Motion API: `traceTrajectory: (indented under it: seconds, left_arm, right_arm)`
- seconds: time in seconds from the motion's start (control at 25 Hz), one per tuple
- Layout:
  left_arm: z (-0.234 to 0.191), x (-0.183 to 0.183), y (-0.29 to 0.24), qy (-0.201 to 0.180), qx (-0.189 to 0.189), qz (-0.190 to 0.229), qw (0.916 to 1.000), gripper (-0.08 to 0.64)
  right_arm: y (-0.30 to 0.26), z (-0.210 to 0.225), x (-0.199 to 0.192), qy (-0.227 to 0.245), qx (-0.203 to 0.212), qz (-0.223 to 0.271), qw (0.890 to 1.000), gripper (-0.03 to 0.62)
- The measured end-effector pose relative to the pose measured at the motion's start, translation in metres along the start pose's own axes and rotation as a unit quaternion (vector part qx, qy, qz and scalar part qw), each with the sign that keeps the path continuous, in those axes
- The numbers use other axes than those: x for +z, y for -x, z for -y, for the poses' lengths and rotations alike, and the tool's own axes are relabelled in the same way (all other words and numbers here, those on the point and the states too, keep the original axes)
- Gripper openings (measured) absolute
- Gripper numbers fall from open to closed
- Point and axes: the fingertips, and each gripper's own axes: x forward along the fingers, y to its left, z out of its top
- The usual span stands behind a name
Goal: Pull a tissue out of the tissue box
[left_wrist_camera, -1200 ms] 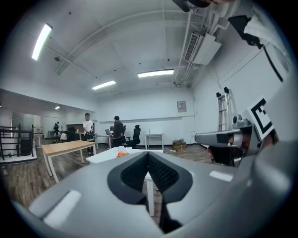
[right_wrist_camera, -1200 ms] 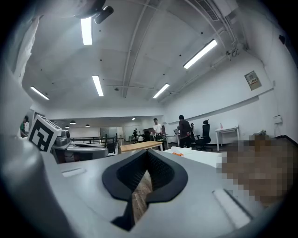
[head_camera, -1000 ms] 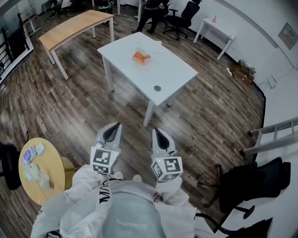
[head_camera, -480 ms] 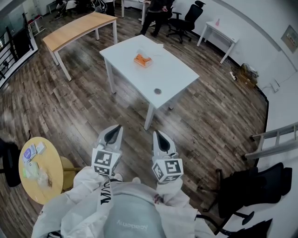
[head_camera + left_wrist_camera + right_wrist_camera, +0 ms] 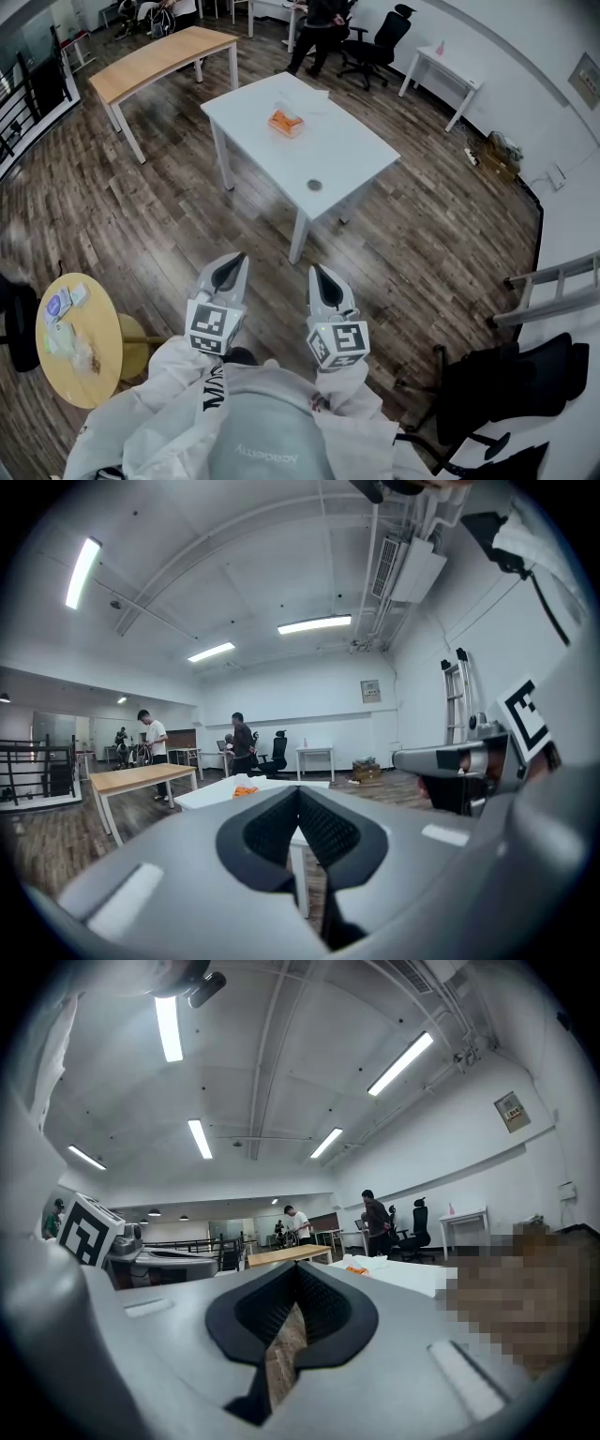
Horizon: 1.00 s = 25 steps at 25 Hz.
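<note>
The orange tissue box (image 5: 286,121) stands on the far half of a white table (image 5: 347,141), with a white tissue sticking up from its top. It also shows small in the left gripper view as an orange box (image 5: 246,789) and in the right gripper view as the same box (image 5: 356,1267). My left gripper (image 5: 236,256) and right gripper (image 5: 314,269) are held side by side close to my chest, over the wooden floor, well short of the table. Both point at the table with jaws shut and nothing between them, seen also in the left gripper (image 5: 298,790) and right gripper (image 5: 298,1266) views.
A small dark round object (image 5: 316,185) lies near the table's front edge. A wooden table (image 5: 159,54) stands at the back left, and a round yellow side table (image 5: 80,345) with small items is at my left. A black chair (image 5: 511,375) and a ladder (image 5: 553,281) are on the right. People stand at the far end.
The view has crept slightly toward the white table. Both grippers keep the same pose in front of my chest, still shut.
</note>
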Motion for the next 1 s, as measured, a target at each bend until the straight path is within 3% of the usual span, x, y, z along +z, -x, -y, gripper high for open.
traceTrajectory:
  seconds: [0.56,1.0]
  left_arm:
    - [-0.009,-0.009,-0.017,0.004,-0.005,0.002,1.0,0.0]
    - [-0.051,0.001,-0.065,0.003,-0.015,0.007,0.9999,0.0]
  right_arm:
    - [-0.014,0.009,-0.004,0.003,-0.004,-0.005,1.0,0.002]
    - [-0.073,0.021,0.003,0.005,-0.013,-0.004,1.0,0.002]
